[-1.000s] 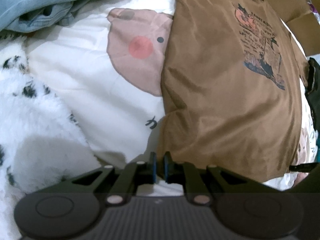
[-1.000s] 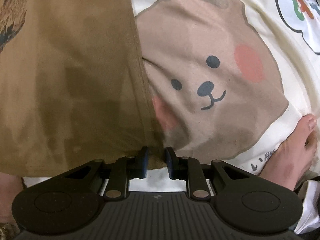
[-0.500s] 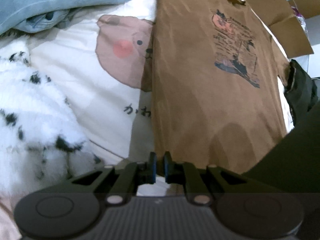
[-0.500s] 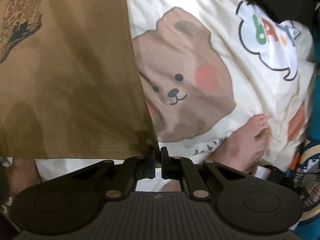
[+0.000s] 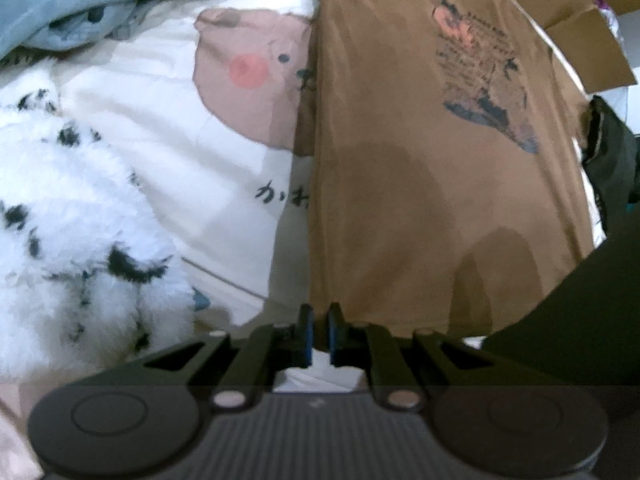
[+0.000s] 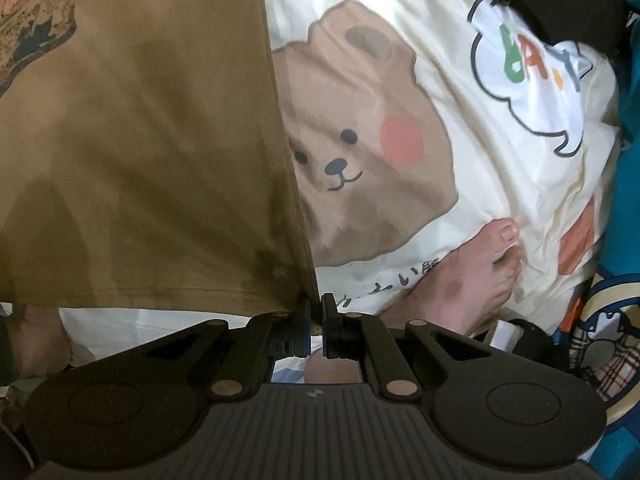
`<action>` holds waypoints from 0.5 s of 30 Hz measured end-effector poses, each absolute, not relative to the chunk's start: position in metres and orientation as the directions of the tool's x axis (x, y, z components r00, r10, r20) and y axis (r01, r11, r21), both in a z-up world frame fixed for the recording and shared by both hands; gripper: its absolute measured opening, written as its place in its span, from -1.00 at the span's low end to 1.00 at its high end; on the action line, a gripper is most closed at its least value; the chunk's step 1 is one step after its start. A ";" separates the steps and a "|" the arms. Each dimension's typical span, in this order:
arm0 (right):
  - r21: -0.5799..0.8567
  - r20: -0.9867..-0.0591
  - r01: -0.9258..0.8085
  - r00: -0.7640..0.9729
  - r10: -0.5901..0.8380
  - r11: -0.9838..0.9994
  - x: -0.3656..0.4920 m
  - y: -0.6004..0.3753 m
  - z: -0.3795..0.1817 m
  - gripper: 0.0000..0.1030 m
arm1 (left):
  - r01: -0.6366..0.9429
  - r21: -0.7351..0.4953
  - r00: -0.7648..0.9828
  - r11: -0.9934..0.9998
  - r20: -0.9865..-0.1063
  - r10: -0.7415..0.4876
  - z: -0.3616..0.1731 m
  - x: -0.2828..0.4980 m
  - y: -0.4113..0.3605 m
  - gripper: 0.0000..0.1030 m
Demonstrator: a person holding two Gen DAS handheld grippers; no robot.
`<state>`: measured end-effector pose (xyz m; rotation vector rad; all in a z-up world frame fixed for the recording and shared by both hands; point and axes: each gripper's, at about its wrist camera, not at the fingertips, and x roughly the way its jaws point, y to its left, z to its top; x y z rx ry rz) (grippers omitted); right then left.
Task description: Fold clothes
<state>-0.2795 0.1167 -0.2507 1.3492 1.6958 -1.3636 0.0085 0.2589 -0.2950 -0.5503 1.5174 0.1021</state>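
While two grippers pinch its hem, one brown T-shirt (image 5: pixel 420 180), two bare feet

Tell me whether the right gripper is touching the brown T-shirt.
Touching. In the right wrist view, the right gripper is shut on the bottom corner of the brown T-shirt, with the hem fabric pinched between its fingertips.

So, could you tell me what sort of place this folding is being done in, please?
Most likely a bedroom at home, with the work done on a bed. A cream bear-print bedcover lies under the brown T-shirt, a fluffy spotted blanket sits beside it, and the person's bare foot rests on the cover.
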 end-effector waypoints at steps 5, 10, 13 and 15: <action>-0.375 -0.870 0.927 -0.346 0.352 -0.015 -0.285 0.124 -0.270 -0.96 | -0.399 -0.250 0.042 0.882 -0.966 -0.255 -0.316 0.008 0.261 -0.85; -0.367 -0.878 0.930 -0.336 0.339 -0.028 -0.289 0.128 -0.281 -0.96 | -0.410 -0.231 0.026 0.882 -0.970 -0.243 -0.329 0.008 0.258 -0.85; -0.352 -0.884 0.936 -0.324 0.337 -0.023 -0.288 0.132 -0.288 -0.94 | -0.418 -0.226 0.020 0.880 -0.971 -0.240 -0.332 0.011 0.256 -0.82; -0.339 -0.891 0.941 -0.317 0.325 -0.012 -0.286 0.133 -0.289 -0.91 | -0.419 -0.218 0.007 0.881 -0.972 -0.237 -0.331 0.014 0.255 -0.66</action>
